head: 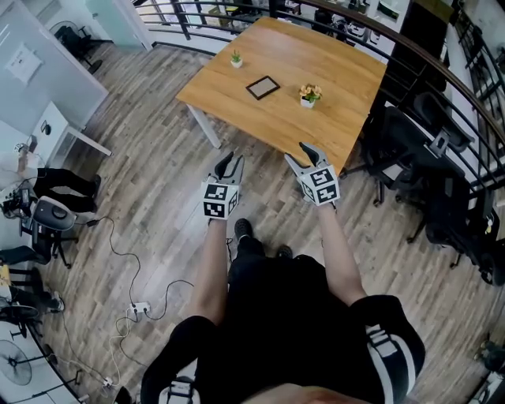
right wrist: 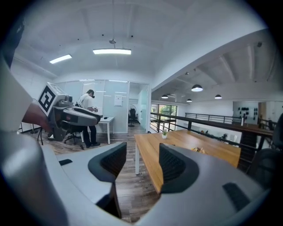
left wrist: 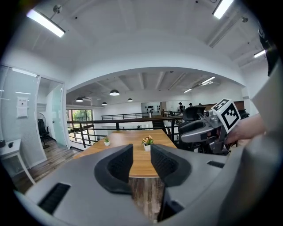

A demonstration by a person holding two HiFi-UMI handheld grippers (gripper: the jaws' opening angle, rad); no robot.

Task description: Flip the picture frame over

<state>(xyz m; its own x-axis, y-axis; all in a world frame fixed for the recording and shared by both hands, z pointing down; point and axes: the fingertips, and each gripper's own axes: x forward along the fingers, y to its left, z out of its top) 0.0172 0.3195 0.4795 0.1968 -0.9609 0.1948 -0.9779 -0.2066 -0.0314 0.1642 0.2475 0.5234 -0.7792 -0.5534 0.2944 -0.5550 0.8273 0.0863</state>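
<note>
A dark picture frame point(head: 263, 87) lies flat near the middle of the wooden table point(head: 347, 63), between a small green plant point(head: 236, 58) and a pot of flowers point(head: 309, 95). Both grippers hover over the floor, short of the table's near edge and well apart from the frame. My left gripper point(head: 230, 162) is open by a narrow gap point(left wrist: 141, 153) with nothing in it. My right gripper point(head: 303, 153) is open wider point(right wrist: 142, 153) and is also empty. Each gripper shows in the other's view: the right gripper point(left wrist: 200, 130) and the left gripper point(right wrist: 76, 115).
Black office chairs point(head: 426, 181) crowd the table's right side. A railing point(head: 197, 16) runs behind the table. A white desk point(head: 67, 134) and cables point(head: 134, 308) lie to the left. A person point(right wrist: 90, 119) stands by a far desk.
</note>
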